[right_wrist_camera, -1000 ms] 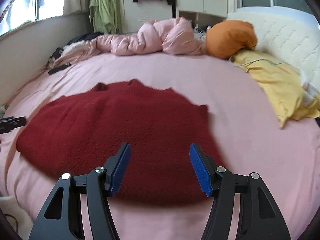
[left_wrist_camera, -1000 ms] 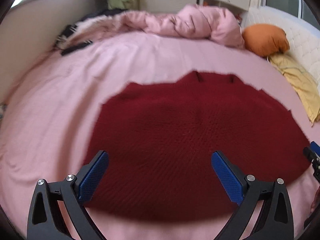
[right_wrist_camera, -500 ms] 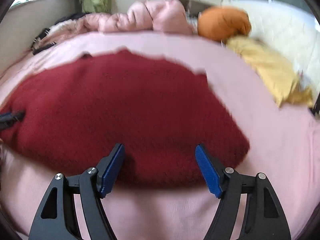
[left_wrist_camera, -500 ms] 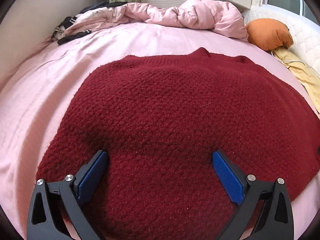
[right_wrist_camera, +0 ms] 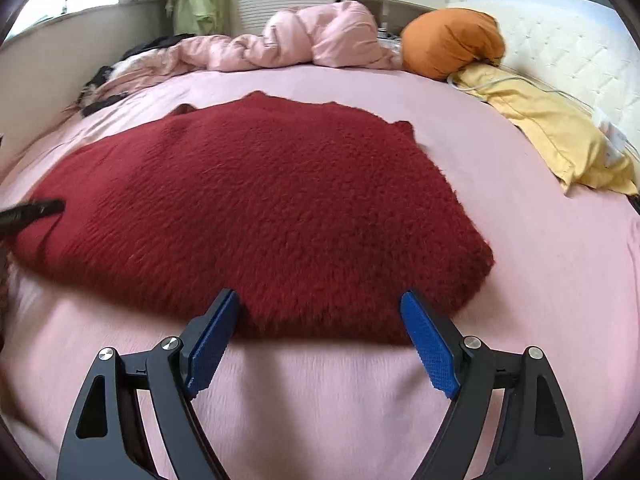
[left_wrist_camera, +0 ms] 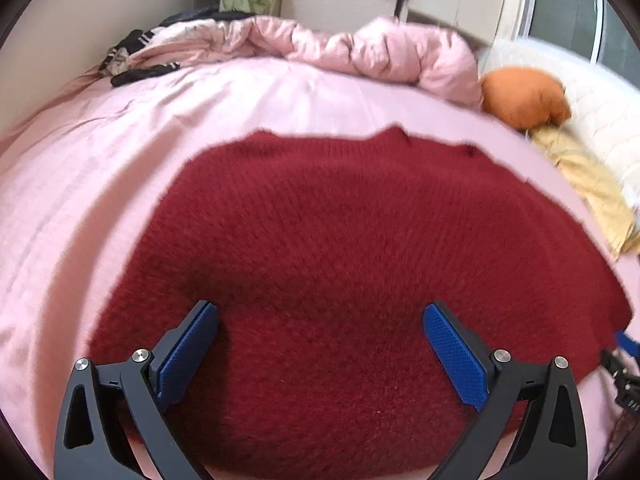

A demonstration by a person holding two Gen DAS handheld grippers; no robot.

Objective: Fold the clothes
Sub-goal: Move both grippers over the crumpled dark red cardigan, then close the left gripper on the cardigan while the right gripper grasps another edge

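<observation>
A dark red knitted sweater (left_wrist_camera: 360, 248) lies spread flat on the pink bed sheet (left_wrist_camera: 100, 168), neckline toward the far side. My left gripper (left_wrist_camera: 320, 307) hovers open over its near left part, with nothing pressed between the blue pads (left_wrist_camera: 188, 348). My right gripper (right_wrist_camera: 319, 295) is over the near right hem of the sweater (right_wrist_camera: 260, 200). Its jaws are opening, and the hem lies under the gap, untouched by the pads (right_wrist_camera: 430, 340). A tip of the right gripper (left_wrist_camera: 624, 356) shows at the right edge of the left wrist view. The left gripper (right_wrist_camera: 32, 210) pokes in at the left of the right wrist view.
A bunched pink duvet (right_wrist_camera: 304, 40) lies along the far side. An orange pillow (right_wrist_camera: 452, 40) and a yellow pillow (right_wrist_camera: 560, 132) sit at the right by a white quilted headboard (right_wrist_camera: 580, 52). Dark clothes (left_wrist_camera: 140, 68) lie at the far left. Bare sheet (right_wrist_camera: 320, 400) lies before the hem.
The right gripper's jaws have spread wider and it has come down toward the sweater's near hem. The left gripper has stayed open and dipped slightly over the sweater.
</observation>
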